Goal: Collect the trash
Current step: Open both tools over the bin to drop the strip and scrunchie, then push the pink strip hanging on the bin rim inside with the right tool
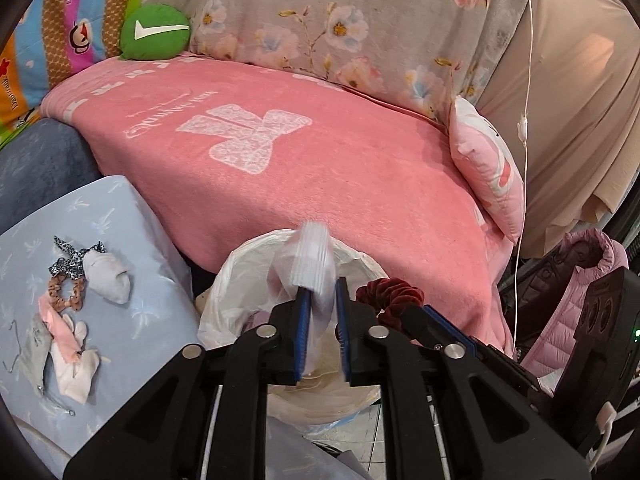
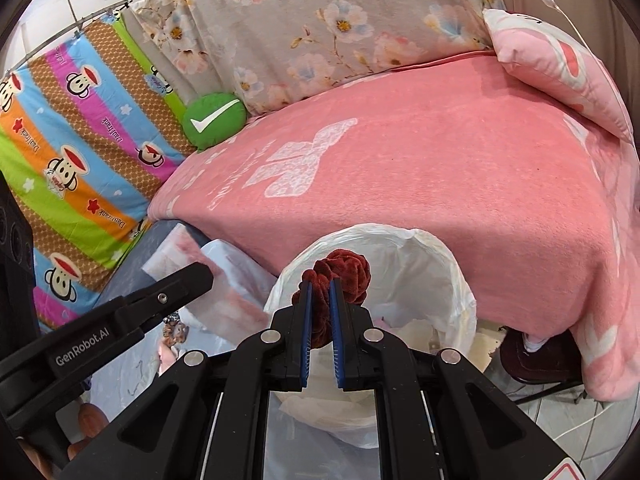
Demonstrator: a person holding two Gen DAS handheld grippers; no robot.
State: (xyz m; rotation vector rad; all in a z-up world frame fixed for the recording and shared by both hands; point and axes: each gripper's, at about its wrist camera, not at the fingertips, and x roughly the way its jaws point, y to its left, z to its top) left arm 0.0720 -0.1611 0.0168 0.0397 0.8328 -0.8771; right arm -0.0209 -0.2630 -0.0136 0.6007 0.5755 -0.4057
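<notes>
My left gripper [image 1: 320, 286] is shut on a clear plastic wrapper [image 1: 312, 258], blurred, held over the white-lined trash bin [image 1: 236, 280]. My right gripper [image 2: 319, 282] is shut on a dark red velvet scrunchie [image 2: 344, 270] and holds it over the same bin [image 2: 436, 264]. The scrunchie [image 1: 390, 292] and the right gripper's finger also show in the left wrist view, just right of my left gripper. The left gripper's finger [image 2: 176, 284] shows at the left of the right wrist view. The bin holds crumpled paper and wrappers.
A pink blanket [image 1: 320, 168] covers the bed behind the bin. A light blue surface [image 1: 100, 280] at the left carries socks, hair ties and a wire hanger. A green round cushion [image 1: 156, 32], a pink pillow [image 1: 488, 168] and a pink puffer jacket [image 1: 572, 292] lie around.
</notes>
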